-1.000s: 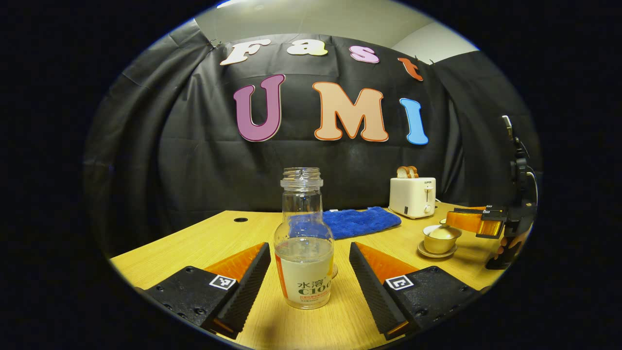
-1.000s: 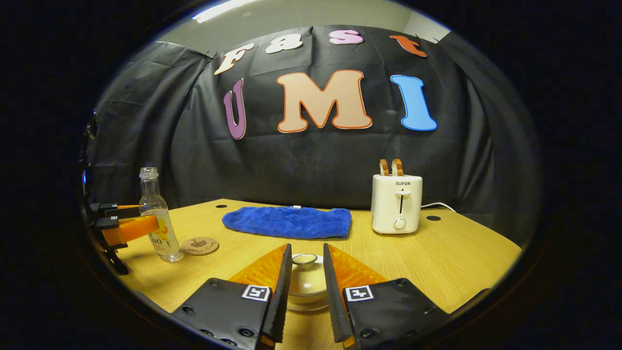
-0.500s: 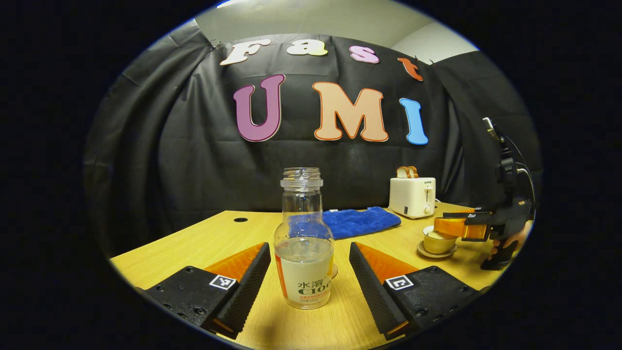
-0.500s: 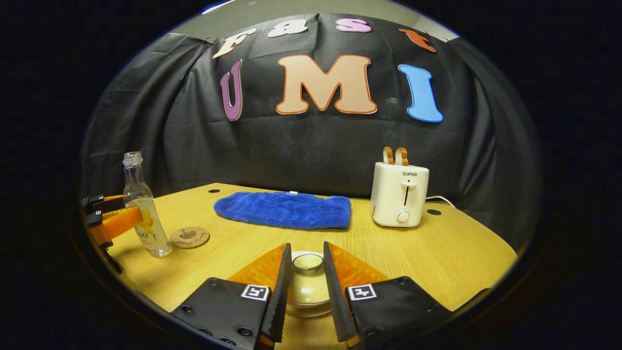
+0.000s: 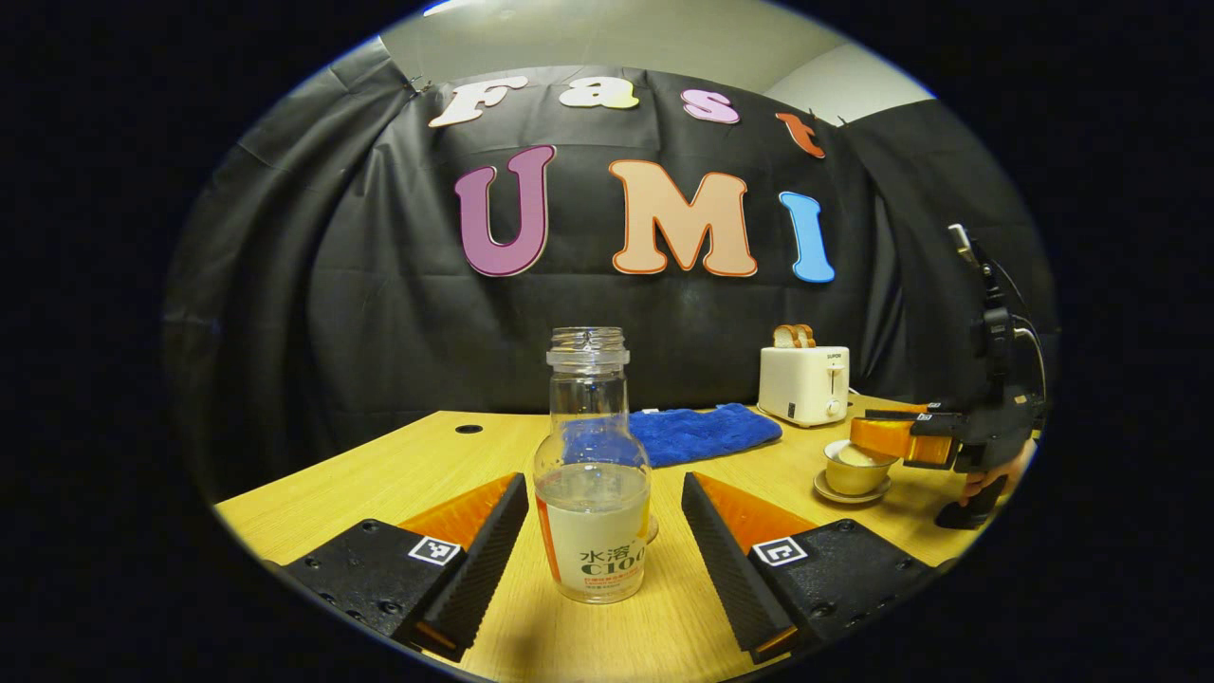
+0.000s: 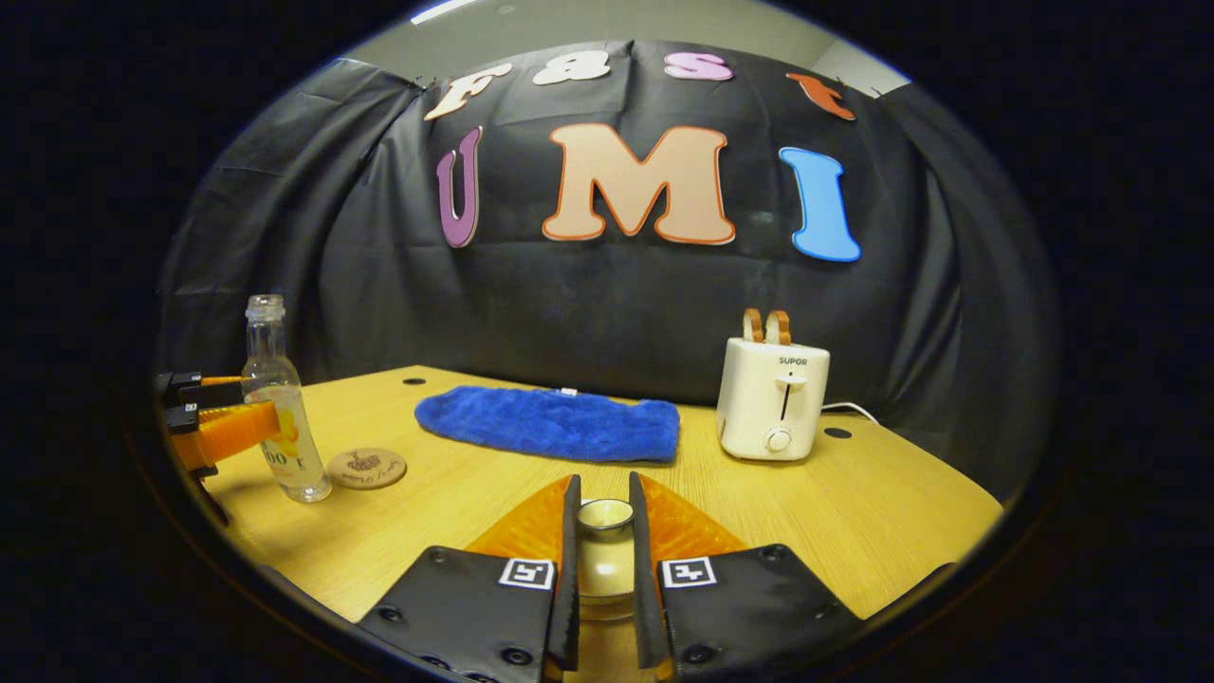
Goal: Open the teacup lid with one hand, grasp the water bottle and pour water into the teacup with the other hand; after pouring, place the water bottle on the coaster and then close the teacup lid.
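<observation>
In the left gripper view, the left tool (image 5: pixel 604 545) stands released, its two fingers spread either side of the water bottle (image 5: pixel 592 493) without touching it. The bottle stands upright and uncapped on the wooden worktop (image 5: pixel 408 465), partly filled. Behind it lies a blue cloth (image 5: pixel 700 433), then a white toaster (image 5: pixel 804 384) holding bread. Farther right, the teacup (image 5: pixel 854 468) sits on its saucer, with the right tool (image 5: pixel 877 436) over its lid.

In the right gripper view, the bottle is at far left, a round coaster (image 6: pixel 366 468) just beside it — apart, not touching. The right tool's fingers are narrowed around the lid (image 6: pixel 604 517), close on both sides; whether both actually press it, I cannot tell.
</observation>
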Demonstrator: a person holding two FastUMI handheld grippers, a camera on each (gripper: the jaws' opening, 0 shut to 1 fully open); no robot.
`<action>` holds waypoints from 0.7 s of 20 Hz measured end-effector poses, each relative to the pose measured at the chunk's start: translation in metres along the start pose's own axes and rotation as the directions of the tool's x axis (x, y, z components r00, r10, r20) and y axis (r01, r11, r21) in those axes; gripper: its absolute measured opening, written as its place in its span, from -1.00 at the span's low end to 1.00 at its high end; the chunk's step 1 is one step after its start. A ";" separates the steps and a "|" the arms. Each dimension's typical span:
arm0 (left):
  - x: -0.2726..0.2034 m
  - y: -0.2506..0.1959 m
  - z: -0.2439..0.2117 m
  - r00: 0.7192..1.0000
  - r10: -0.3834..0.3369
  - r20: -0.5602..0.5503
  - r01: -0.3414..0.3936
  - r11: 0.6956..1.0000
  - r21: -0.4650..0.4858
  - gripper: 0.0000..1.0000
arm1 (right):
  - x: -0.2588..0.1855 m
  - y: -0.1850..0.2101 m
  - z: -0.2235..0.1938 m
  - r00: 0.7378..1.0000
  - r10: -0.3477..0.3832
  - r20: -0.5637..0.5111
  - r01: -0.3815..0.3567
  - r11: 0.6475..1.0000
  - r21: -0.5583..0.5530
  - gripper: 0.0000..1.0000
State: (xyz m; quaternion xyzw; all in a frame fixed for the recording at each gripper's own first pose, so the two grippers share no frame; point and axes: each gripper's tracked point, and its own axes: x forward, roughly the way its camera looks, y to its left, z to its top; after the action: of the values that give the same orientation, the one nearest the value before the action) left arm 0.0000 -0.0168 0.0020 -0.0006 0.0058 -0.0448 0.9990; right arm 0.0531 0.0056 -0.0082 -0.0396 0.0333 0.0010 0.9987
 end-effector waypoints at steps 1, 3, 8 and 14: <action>0.000 0.000 0.000 1.000 -0.001 0.000 0.001 1.000 0.000 0.91 | -0.004 -0.004 0.005 1.000 -0.007 0.025 0.006 1.000 0.020 -0.47; 0.000 0.000 0.000 1.000 -0.002 0.001 0.002 1.000 0.000 0.91 | -0.008 -0.014 0.005 0.999 -0.015 0.051 0.010 0.996 0.084 -0.46; 0.000 -0.002 0.000 1.000 -0.020 -0.003 0.020 1.000 0.002 0.90 | -0.023 -0.028 0.006 0.997 -0.045 0.059 0.041 0.996 0.079 -0.46; 0.002 0.000 -0.014 0.996 -0.020 -0.087 0.019 1.000 -0.008 0.89 | -0.046 -0.038 0.005 0.997 -0.056 0.058 0.051 0.996 0.079 -0.46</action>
State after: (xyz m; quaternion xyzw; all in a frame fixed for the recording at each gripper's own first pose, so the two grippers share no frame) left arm 0.0015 -0.0168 -0.0118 -0.0020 0.0495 -0.0546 0.9973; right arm 0.0075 -0.0319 0.0027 -0.0016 0.0020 -0.0258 0.9997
